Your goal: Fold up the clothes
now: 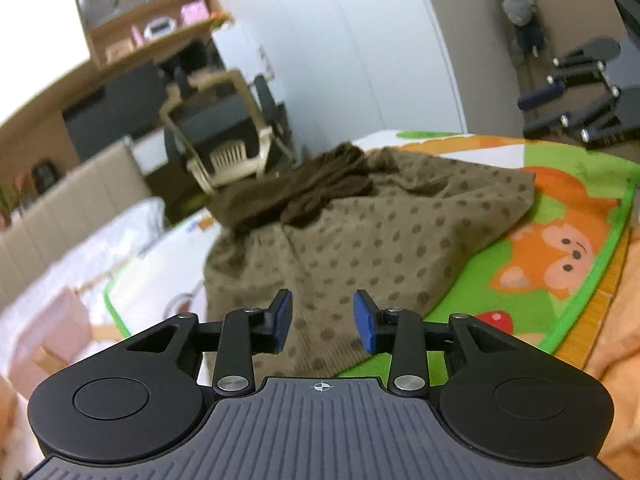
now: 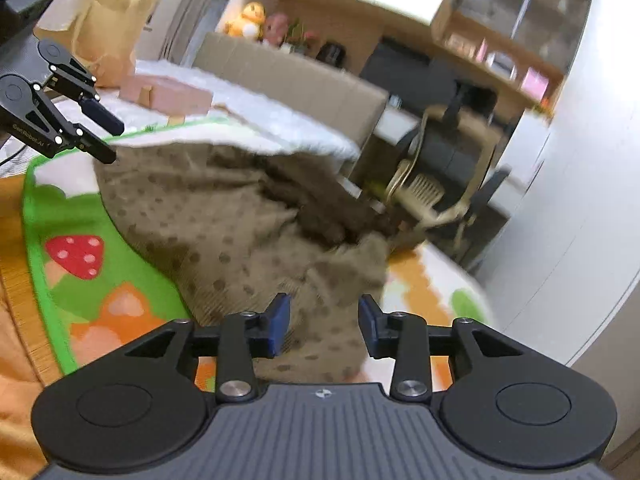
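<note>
A tan polka-dot garment [image 1: 360,240] lies spread and rumpled on a colourful play mat [image 1: 560,248]. A dark brown part [image 1: 296,196] is bunched on its far edge. My left gripper [image 1: 323,320] hovers over the garment's near edge, open, with its blue pads apart and nothing pinched. In the right wrist view the same garment [image 2: 224,224] fills the middle. My right gripper [image 2: 323,322] is open just above the garment's near corner, with cloth showing in the gap but not pressed. Each gripper shows in the other's view: the right gripper [image 1: 540,110] and the left gripper [image 2: 116,142].
A beige office chair [image 2: 432,192] stands beyond the mat's far edge, beside a white wardrobe [image 1: 340,40]. A bed with white bedding [image 2: 248,104] carries a pink box [image 2: 168,94] and a paper bag [image 2: 112,28]. Orange cloth [image 1: 616,320] borders the mat.
</note>
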Tool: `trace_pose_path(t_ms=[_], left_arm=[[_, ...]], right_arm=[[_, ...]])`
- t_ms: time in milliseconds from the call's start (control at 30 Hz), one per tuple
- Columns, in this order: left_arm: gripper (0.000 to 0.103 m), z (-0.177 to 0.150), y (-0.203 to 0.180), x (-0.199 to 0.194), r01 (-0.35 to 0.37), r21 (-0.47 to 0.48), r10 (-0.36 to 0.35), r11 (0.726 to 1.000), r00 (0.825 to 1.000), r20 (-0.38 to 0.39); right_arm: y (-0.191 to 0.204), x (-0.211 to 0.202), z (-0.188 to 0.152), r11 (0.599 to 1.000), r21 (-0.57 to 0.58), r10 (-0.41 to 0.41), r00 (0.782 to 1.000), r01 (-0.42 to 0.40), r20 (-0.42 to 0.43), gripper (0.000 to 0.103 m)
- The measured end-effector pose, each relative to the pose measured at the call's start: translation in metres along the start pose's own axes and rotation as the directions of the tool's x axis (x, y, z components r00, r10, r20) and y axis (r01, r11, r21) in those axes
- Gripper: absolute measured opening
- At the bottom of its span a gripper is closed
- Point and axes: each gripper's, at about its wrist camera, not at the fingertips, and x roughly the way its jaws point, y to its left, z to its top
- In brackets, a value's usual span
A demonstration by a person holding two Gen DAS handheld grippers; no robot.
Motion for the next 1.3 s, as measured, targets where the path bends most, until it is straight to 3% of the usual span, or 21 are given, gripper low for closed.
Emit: trace_pose_path(t_ms=[133,267,333,433,500,533,567,667,733,800,900,1000,1100,1233,1300], left_arm=[[0.052,0.008,0.017,0.028,0.040,-0.091,-0.043,0.995,0.999,-0.025],[0.066,0.019,0.040,0.055,0.044,-0.153,-0.050,0.987,0.998,-0.037],[0.074,0.025,0.055,0.068,0.043,-0.166,-0.051,0.985,0.998,-0.041],[0.077,0.036,0.085,0.092,0.058,-0.228,-0.071,0.972,0.996,-0.046],[0.080,0.046,0.110,0.112,0.094,-0.314,-0.113,0.945,0.993,-0.044],[0.080,0.052,0.121,0.125,0.123,-0.351,-0.147,0.928,0.988,-0.043],[0.080,0.058,0.130,0.136,0.145,-0.376,-0.174,0.915,0.984,-0.043],[0.080,0.082,0.138,0.170,0.167,-0.364,-0.197,0.916,0.979,-0.046],[0.080,0.094,0.141,0.191,0.173,-0.373,-0.204,0.911,0.978,-0.043],[0.080,0.106,0.146,0.213,0.189,-0.395,-0.221,0.899,0.975,-0.037],[0.081,0.122,0.151,0.247,0.225,-0.435,-0.259,0.872,0.966,-0.019],[0.085,0.129,0.160,0.282,0.248,-0.483,-0.284,0.840,0.959,-0.002],[0.086,0.125,0.170,0.318,0.204,-0.539,-0.257,0.817,0.966,-0.025],[0.086,0.108,0.186,0.353,0.032,-0.562,-0.133,0.826,0.981,-0.139],[0.086,0.096,0.195,0.346,0.036,-0.598,-0.141,0.801,0.981,-0.130]], right_arm=[[-0.004,0.029,-0.013,0.999,0.018,0.046,0.992,-0.044,-0.120,0.036],[-0.016,0.024,-0.026,0.999,-0.018,0.034,0.980,-0.039,-0.194,0.058],[-0.028,0.020,-0.027,1.000,-0.003,0.020,0.974,-0.021,-0.226,0.058],[-0.051,0.022,-0.014,0.996,0.084,0.036,0.978,-0.019,-0.207,0.063],[-0.064,0.035,0.006,0.989,0.143,0.073,0.984,-0.049,-0.165,0.080],[-0.068,0.048,0.017,0.985,0.154,0.107,0.983,-0.084,-0.148,0.089],[-0.072,0.060,0.028,0.979,0.164,0.141,0.982,-0.119,-0.130,0.089],[-0.084,0.104,0.060,0.956,0.194,0.239,0.968,-0.221,-0.076,0.094],[-0.091,0.137,0.078,0.934,0.237,0.285,0.958,-0.267,-0.041,0.103],[-0.100,0.173,0.091,0.893,0.326,0.333,0.943,-0.310,-0.013,0.103],[-0.114,0.229,0.099,0.787,0.486,0.437,0.900,-0.380,-0.004,0.103],[-0.113,0.263,0.087,0.723,0.590,0.467,0.884,-0.358,-0.035,0.103],[-0.109,0.274,0.069,0.706,0.622,0.456,0.889,-0.339,-0.033,0.103],[-0.099,0.263,0.062,0.753,0.558,0.428,0.904,-0.348,-0.015,0.103],[-0.094,0.260,0.064,0.775,0.532,0.418,0.908,-0.342,-0.027,0.103]])
